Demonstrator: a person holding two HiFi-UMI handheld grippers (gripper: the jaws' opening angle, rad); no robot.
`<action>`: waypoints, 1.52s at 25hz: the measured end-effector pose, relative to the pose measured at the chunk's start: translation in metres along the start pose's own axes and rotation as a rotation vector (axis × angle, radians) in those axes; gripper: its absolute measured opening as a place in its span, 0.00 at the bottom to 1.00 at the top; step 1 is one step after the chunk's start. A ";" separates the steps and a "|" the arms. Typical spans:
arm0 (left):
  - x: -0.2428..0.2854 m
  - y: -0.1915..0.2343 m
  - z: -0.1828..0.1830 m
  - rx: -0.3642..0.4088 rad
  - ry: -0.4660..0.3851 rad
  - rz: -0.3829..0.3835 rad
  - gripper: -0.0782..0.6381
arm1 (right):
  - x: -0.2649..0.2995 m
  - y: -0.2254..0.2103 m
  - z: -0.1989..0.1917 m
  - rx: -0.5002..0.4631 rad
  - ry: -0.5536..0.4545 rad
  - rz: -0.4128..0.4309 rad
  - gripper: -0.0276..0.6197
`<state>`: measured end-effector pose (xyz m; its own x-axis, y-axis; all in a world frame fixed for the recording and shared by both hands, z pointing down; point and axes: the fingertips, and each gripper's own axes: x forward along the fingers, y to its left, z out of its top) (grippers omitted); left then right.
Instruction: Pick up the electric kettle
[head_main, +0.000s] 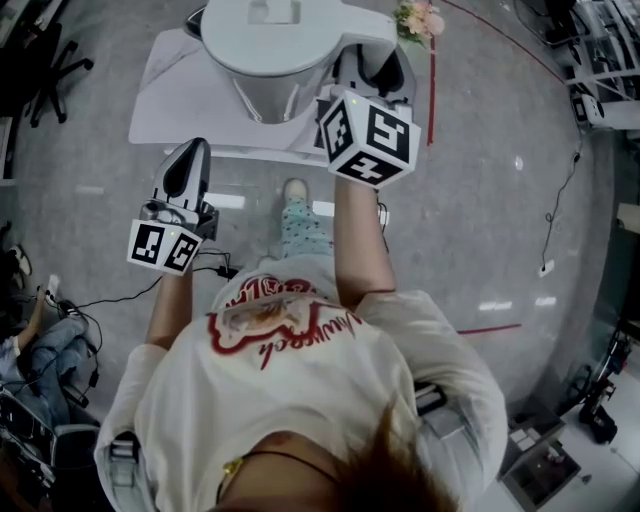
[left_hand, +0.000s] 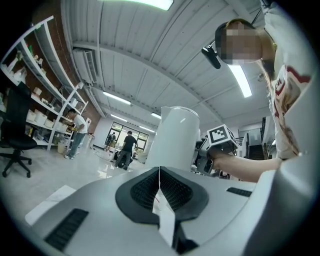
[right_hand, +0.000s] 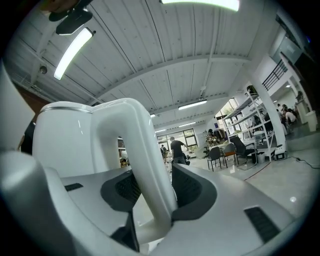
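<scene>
Now we have our right tool (right_hand: 150, 196) clamped on the handle (right_hand: 142, 165) of the kettle (head_main: 265, 45). The white loop stands upright between the two dark pads, and both pads press on it from the sides. In the right gripper view the kettle's body fills the left of the frame, just beyond the handle.

From the head view the kettle sits over the middle of the white surface (head_main: 165, 95), with its handle turned toward the right edge. Whether its base touches the surface we cannot tell, as the body hides it. The marker cube (head_main: 368, 135) on our right tool hangs over the near edge, and our forearm runs straight back from it.

Our left tool (head_main: 190, 160) is empty, its pads together along a thin seam with nothing between them. It points level and floats just off the near edge, toward the left corner, well apart from the kettle. In its own view the kettle rises ahead as a tall white column, with the right tool's cube beside it on the right.

A small bunch of pink flowers (head_main: 420, 18) stands at the far right corner of the surface. Beyond it lies grey floor (head_main: 500, 220) crossed by a red line (head_main: 432, 100).
</scene>
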<state>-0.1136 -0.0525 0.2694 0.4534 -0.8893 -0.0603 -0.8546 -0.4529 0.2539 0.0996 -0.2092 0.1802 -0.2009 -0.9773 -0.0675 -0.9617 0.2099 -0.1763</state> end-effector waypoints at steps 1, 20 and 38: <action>-0.014 -0.004 0.001 0.005 -0.004 0.000 0.13 | -0.015 0.004 0.001 0.005 -0.004 -0.005 0.29; -0.146 -0.082 0.015 0.014 -0.027 -0.062 0.13 | -0.183 0.050 0.024 -0.031 -0.027 0.011 0.29; -0.190 -0.149 -0.004 0.021 -0.025 -0.053 0.13 | -0.275 0.031 0.023 -0.023 -0.022 0.059 0.29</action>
<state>-0.0712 0.1846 0.2471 0.4916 -0.8654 -0.0974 -0.8351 -0.5002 0.2291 0.1295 0.0668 0.1710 -0.2532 -0.9624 -0.0986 -0.9525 0.2658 -0.1488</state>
